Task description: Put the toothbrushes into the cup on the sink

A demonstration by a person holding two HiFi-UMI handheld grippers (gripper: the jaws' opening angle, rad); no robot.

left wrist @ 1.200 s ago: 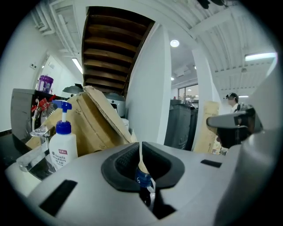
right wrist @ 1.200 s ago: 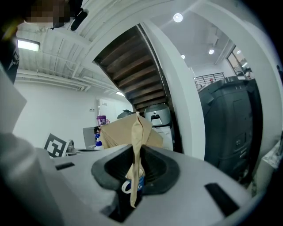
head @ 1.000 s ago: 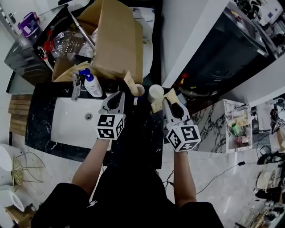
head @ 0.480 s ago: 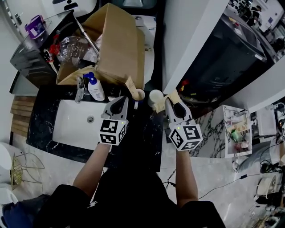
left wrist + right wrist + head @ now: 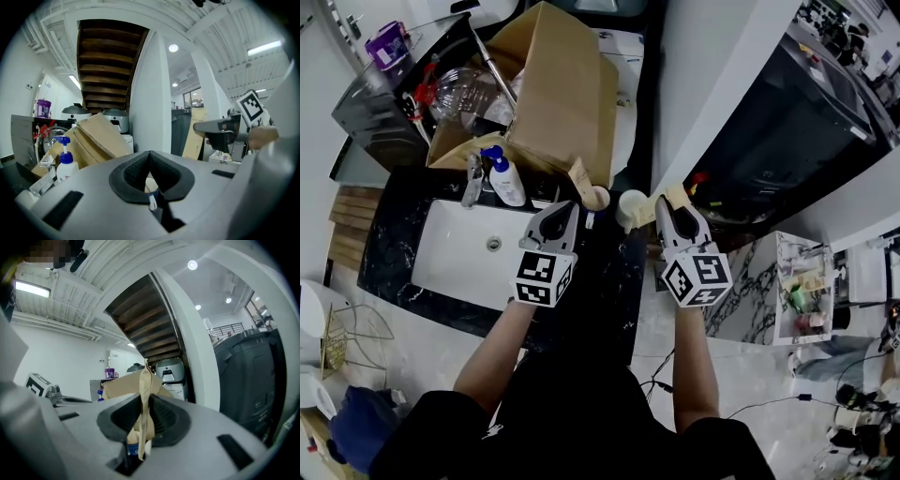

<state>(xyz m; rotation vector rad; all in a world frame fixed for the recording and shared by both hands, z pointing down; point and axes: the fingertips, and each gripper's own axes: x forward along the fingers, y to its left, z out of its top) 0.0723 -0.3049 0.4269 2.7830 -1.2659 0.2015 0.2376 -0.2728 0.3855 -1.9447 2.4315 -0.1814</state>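
Two cups stand on the black counter right of the sink: a tan cup and a white cup. My left gripper points at the tan cup, and its jaw tips meet. A small blue and white toothbrush end shows just before that cup; I cannot tell whether it is gripped. My right gripper is shut on a paper-wrapped toothbrush, which stands up between the pads. The tan wrapper reaches toward the white cup.
A large cardboard box leans behind the cups. A pump bottle with a blue top and the tap stand at the basin's back edge. A white pillar rises right of the box. Past the right gripper, the counter ends.
Both grippers have drifted slightly up and forward toward the cups, each keeping its grip unchanged. The cups and the small toothbrush end have stayed where they were.
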